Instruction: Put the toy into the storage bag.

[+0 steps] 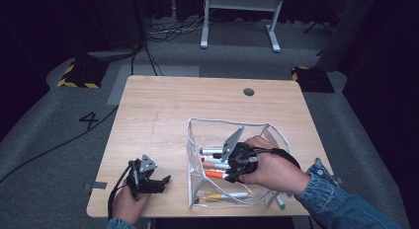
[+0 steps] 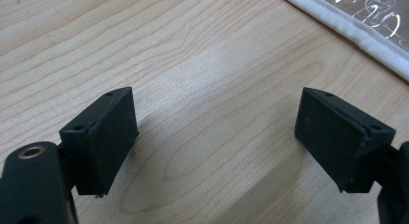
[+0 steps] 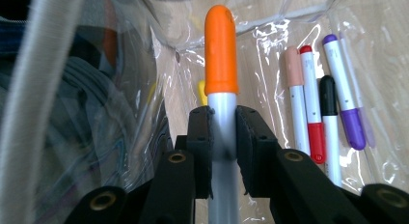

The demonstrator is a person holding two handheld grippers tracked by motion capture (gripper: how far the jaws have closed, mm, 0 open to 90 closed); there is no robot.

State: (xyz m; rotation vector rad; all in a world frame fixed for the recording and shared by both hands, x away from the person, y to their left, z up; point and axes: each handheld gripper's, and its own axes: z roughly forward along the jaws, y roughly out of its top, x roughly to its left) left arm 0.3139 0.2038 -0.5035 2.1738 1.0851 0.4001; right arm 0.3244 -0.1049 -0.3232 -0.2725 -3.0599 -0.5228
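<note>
With the right claw [image 3: 223, 137] clamped on the orange-capped marker [image 3: 221, 50] inside the clear pouch [image 1: 195, 140], it may snag the floppy wall, since the wide-open left claw [image 2: 217, 137] steadies nothing.

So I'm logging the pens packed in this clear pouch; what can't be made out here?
- Orange marker: its lower barrel is hidden by the right gripper in the right gripper view.
- Clear pouch: the hand covers part of its contents in the high view, so no full count.

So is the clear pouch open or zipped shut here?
Open: the clear pouch gapes with its rim spread wide, and the right tongs reach inside, clamped on the orange-capped marker.
</note>
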